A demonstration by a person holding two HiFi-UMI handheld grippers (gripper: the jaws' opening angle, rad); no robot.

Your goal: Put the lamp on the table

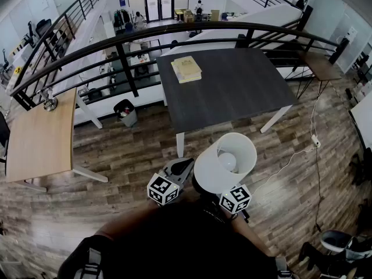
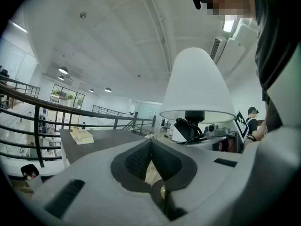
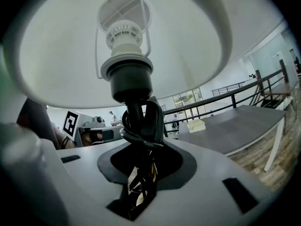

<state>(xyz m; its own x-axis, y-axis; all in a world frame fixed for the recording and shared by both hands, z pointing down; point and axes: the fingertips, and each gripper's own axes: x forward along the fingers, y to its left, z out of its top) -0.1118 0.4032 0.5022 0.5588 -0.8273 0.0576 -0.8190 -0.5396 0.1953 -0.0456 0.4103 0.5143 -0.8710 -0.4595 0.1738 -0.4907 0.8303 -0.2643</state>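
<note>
facing dark table point(image 1: 232, 86) with books point(image 1: 186, 69)

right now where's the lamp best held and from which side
Grip the lamp by its thin dark stem just under the bulb socket, coming in from the side below the shade. The shade is wide and flared, too broad for jaws; the stem is narrow. The right gripper is clamped there, by the bunched cord.

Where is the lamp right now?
In the head view the lamp is low centre-right, gripped at its stem by the right gripper, over the wooden floor just short of the dark table's near edge.
</note>
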